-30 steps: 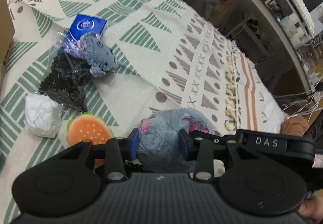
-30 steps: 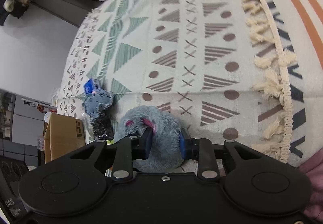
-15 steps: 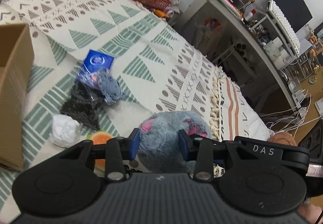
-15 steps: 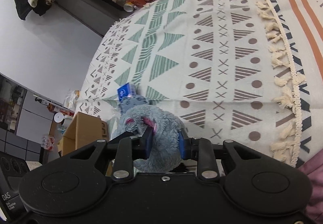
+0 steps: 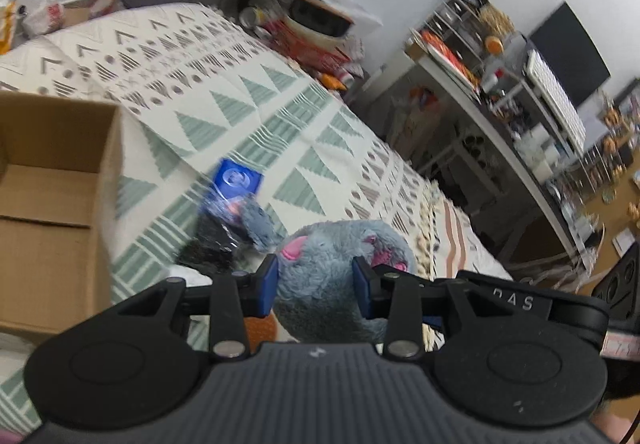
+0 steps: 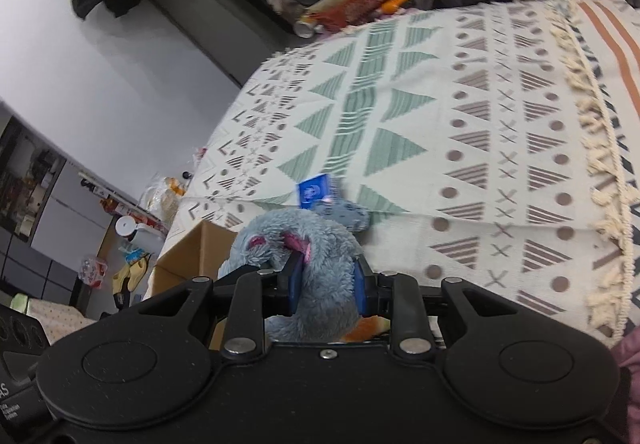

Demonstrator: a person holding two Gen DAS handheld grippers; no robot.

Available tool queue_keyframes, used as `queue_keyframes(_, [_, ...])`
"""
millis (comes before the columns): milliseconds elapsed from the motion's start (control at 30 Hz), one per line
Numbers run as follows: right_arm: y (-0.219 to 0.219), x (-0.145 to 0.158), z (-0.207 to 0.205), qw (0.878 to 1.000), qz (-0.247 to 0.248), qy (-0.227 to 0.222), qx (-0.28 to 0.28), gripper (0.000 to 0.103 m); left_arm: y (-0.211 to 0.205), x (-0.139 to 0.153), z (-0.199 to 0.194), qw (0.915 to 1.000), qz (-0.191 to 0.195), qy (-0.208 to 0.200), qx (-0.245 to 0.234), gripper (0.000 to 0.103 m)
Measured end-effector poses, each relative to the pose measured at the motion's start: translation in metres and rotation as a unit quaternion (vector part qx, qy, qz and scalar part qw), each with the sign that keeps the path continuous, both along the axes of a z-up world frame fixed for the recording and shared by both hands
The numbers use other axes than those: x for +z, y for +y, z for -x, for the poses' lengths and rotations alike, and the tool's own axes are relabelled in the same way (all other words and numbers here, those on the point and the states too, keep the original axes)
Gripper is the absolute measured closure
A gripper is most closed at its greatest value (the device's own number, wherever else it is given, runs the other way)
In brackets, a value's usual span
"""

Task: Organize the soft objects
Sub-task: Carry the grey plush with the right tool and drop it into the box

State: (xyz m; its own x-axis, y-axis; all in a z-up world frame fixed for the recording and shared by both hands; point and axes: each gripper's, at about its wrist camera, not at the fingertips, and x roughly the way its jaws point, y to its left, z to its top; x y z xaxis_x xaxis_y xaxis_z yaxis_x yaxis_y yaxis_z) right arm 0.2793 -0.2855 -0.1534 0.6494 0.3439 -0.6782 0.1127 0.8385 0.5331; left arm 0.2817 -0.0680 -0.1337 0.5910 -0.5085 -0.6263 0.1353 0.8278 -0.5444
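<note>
Grey plush mouse (image 5: pixel 332 280): we hold it aloft between both grippers, left gripper (image 5: pixel 316 280) and right gripper (image 6: pixel 326 284), jaws of each narrowed and pressing its fur, likely to share its floppy bulk. Cardboard box (image 5: pixel 52 204), open, at nine o'clock, is its probable destination. Writing: "DAS" on the right gripper's housing.

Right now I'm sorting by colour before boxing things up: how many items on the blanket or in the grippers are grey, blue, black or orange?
Grey: 2, large plush mouse and small plush
Blue: 1, packet
Black: 1, mesh bag
Orange: 1, burger plush, mostly hidden
Total: 5
</note>
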Motion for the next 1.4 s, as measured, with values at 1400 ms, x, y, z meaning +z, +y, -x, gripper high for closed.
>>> queue_keyframes(1400, [0.205, -0.019, -0.073, 0.987, 0.007, 0.028, 0.157, 0.078, 0.188, -0.01, -0.003, 0.9688, 0.0, 0.036, 0.245, 0.068])
